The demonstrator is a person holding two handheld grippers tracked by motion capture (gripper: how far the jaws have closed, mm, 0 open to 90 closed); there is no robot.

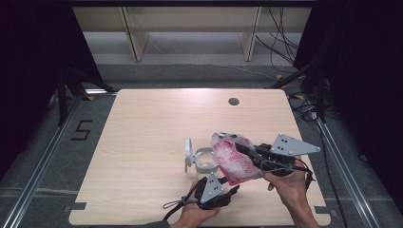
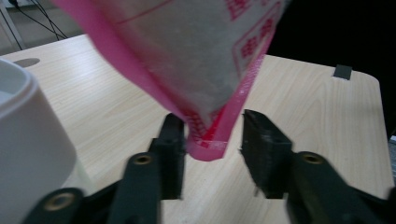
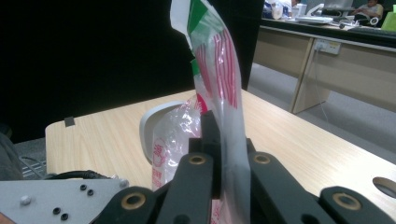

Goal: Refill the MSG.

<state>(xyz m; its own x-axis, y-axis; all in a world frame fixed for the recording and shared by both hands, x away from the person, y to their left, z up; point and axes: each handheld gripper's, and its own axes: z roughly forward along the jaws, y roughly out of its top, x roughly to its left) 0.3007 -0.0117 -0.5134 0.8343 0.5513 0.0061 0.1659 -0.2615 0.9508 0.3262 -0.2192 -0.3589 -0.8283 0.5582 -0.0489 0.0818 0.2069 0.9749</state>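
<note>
A pink and clear plastic bag [image 1: 235,159] with red print hangs above the wooden table [image 1: 152,123], just right of a white round container [image 1: 205,159]. My right gripper [image 1: 243,150] comes in from the right and is shut on the bag's upper edge [image 3: 219,93], with the film pinched between its jaws [image 3: 224,135]. My left gripper [image 1: 233,190] sits below and in front, and the bag's lower pink corner [image 2: 205,144] hangs between its parted jaws [image 2: 210,126]. One finger [image 2: 173,140] touches the corner; the other stands apart from it.
The container's white lid [image 1: 188,149] stands on edge at its left. The container wall [image 2: 28,130] is close at the left of my left gripper. A round cable hole [image 1: 233,101] lies at the table's far side. Cables trail on the floor at the right.
</note>
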